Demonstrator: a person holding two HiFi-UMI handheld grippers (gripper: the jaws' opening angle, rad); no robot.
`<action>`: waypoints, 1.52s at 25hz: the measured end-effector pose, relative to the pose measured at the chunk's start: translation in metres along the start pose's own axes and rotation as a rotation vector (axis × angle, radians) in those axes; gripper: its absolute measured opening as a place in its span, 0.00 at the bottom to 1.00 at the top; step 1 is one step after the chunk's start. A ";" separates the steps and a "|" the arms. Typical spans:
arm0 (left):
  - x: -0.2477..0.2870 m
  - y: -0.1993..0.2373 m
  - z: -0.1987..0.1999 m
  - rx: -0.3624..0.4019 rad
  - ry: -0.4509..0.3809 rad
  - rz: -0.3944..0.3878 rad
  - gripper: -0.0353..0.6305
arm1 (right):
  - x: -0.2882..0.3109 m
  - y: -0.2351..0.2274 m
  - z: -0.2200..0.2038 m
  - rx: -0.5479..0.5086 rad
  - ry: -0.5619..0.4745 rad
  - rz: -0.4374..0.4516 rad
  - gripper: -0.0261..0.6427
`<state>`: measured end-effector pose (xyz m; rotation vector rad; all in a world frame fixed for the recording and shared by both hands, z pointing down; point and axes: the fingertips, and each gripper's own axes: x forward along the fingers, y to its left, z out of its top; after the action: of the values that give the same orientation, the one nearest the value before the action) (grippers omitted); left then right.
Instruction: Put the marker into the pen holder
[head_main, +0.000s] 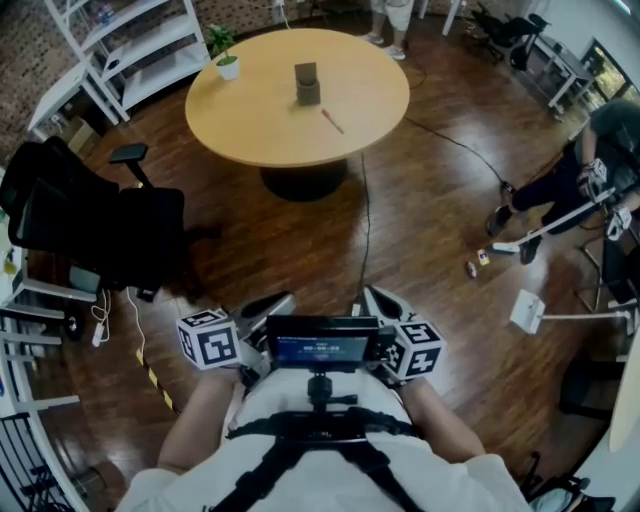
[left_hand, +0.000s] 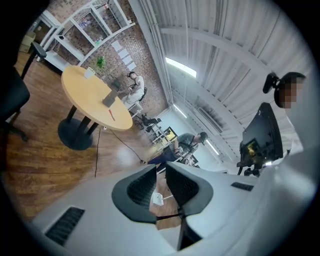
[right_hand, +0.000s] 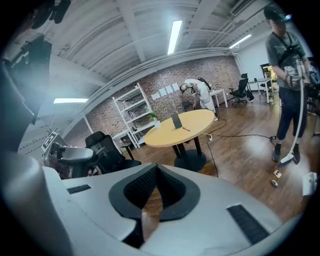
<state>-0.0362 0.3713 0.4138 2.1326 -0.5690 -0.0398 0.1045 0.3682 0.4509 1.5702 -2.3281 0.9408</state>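
Marker (head_main: 332, 121) lay on far round table (head_main: 250, 130), right of pen holder (head_main: 307, 83) and slightly nearer, not touching. Left gripper (left_hand: 160, 167) near body, jaws slightly parted, empty. Right gripper (right_hand: 155, 166) clenched, nothing between jaws.

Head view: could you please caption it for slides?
Left tongs and right tongs far from table with marker and pen holder.
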 end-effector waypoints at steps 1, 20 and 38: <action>0.001 -0.001 -0.001 0.002 -0.003 0.007 0.14 | -0.001 -0.003 0.000 -0.002 0.002 0.002 0.05; 0.010 -0.001 -0.008 0.007 -0.080 0.095 0.14 | -0.023 -0.074 0.022 0.040 -0.020 -0.063 0.06; 0.023 0.001 0.002 0.047 -0.120 0.159 0.23 | 0.001 -0.096 0.030 0.079 0.029 -0.026 0.06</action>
<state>-0.0166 0.3598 0.4172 2.1339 -0.8154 -0.0668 0.1949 0.3268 0.4667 1.6014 -2.2713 1.0545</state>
